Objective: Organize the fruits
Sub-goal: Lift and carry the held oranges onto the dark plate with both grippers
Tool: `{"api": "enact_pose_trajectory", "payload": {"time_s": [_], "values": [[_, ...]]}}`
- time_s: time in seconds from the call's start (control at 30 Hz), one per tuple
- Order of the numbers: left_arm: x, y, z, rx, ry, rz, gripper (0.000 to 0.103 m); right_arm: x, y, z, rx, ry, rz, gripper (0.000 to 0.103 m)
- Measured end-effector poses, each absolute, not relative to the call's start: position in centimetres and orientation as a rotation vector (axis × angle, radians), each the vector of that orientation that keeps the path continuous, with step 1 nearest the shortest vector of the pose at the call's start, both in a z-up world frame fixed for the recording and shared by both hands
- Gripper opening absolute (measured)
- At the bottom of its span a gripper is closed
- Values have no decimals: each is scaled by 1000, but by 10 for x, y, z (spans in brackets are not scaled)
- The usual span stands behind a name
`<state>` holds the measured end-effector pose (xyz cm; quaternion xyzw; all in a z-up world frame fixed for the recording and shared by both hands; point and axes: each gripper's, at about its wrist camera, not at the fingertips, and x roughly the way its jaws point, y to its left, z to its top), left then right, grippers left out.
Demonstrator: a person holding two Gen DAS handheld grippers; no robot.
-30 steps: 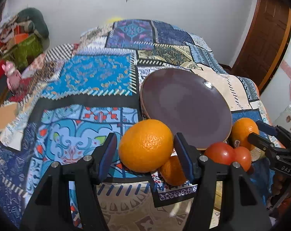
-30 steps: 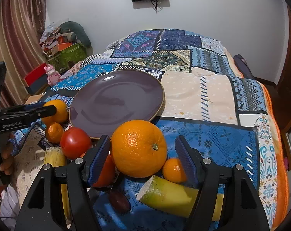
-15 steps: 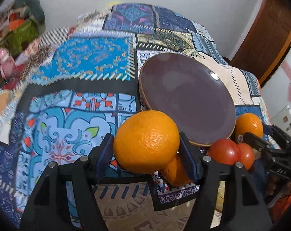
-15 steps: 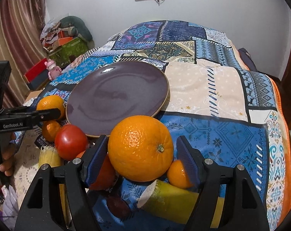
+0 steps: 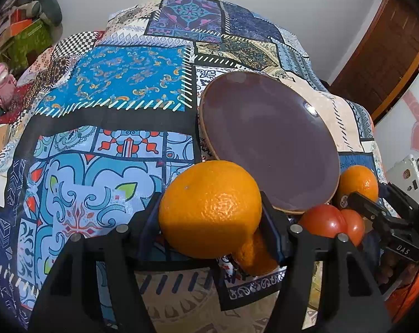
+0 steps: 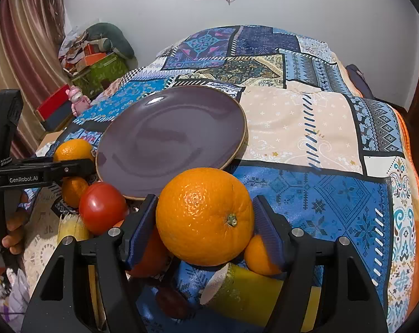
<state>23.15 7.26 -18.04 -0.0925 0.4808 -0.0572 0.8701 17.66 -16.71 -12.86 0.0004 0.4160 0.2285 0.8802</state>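
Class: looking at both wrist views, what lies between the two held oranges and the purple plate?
Nothing in either view: each large orange sits just before the round purple plate.

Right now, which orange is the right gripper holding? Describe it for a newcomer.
On the patchwork quilt lies a dark purple plate; just before its near rim is the right gripper. The large orange is pinched between its blue pads, far bigger than the small orange beside it, its green stem button facing the camera.
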Motion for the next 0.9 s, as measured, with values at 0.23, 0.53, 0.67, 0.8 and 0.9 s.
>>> {"api": "enact_pose_trajectory", "payload": {"time_s": [0.23,0.53,0.67,0.8,0.9], "values": [[217,62,-168,-114,962,-108,64,178,-172,-126,22,876,500,66],[214,54,-142,-101,897,-119,64,178,-170,-110,8,831,496,66],[218,48,-133,-93,870,-130,64,182,-167,-101,-10,810,496,66],[226,41,-125,-103,858,-146,64,187,-160,-94,-31,787,498,66],[231,37,-122,-95,845,-148,64,192,-156,-90,-37,776,503,66]]}}
